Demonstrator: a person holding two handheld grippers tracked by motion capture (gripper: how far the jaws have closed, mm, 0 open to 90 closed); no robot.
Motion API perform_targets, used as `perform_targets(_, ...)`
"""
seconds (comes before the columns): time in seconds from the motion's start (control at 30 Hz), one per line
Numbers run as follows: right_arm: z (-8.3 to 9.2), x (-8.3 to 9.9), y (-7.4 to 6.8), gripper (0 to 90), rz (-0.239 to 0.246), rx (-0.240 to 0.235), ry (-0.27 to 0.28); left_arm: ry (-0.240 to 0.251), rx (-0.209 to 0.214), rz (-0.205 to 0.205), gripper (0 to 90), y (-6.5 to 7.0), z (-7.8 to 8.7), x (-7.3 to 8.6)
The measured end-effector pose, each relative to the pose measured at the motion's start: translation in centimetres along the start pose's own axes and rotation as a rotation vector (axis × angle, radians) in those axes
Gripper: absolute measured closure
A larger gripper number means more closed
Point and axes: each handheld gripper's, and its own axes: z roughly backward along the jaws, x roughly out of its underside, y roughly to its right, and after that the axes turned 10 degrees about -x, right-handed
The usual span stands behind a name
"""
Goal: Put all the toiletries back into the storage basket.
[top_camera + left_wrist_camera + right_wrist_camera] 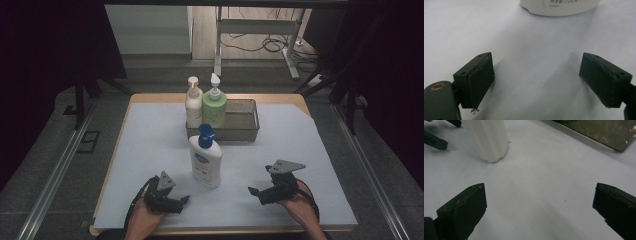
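A white bottle with a blue cap (205, 161) stands upright in the middle of the white sheet, just in front of the tray. My left gripper (183, 200) rests on the sheet a little left of and nearer than the bottle, jaws open and empty. In the left gripper view the bottle's base (559, 7) sits ahead of the open gripper (536, 61). My right gripper (253, 191) lies on the sheet to the bottle's right, also open and empty. The right gripper view has the bottle (489, 140) ahead at the upper left, beyond its own open gripper (540, 188).
A metal mesh tray (245, 124) stands at the back centre, with a cream pump bottle (193, 105) and a green pump bottle (214, 106) in its left end. The tray's edge (599, 132) appears in the right gripper view. The white sheet (150, 150) covers a wooden table.
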Motion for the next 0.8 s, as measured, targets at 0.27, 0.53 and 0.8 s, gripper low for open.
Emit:
perform_targets(0.27, -0.6, -1.4, -0.6, 0.0, 0.003, -0.042, 0.01, 0.001, -0.003, -0.001, 12.1, 0.0, 0.0, 0.0)
perform_targets(0.53, -1.7, -3.4, -1.6, 0.0, 0.026, -0.078, 0.0, 0.004, -0.004, 0.001, 12.2, 0.1, 0.0, 0.1)
perform_targets(0.8, -2.7, -5.4, -2.5, 0.0, 0.046, -0.109, -0.003, 0.003, -0.005, -0.002, 12.2, 0.0, 0.0, 0.1)
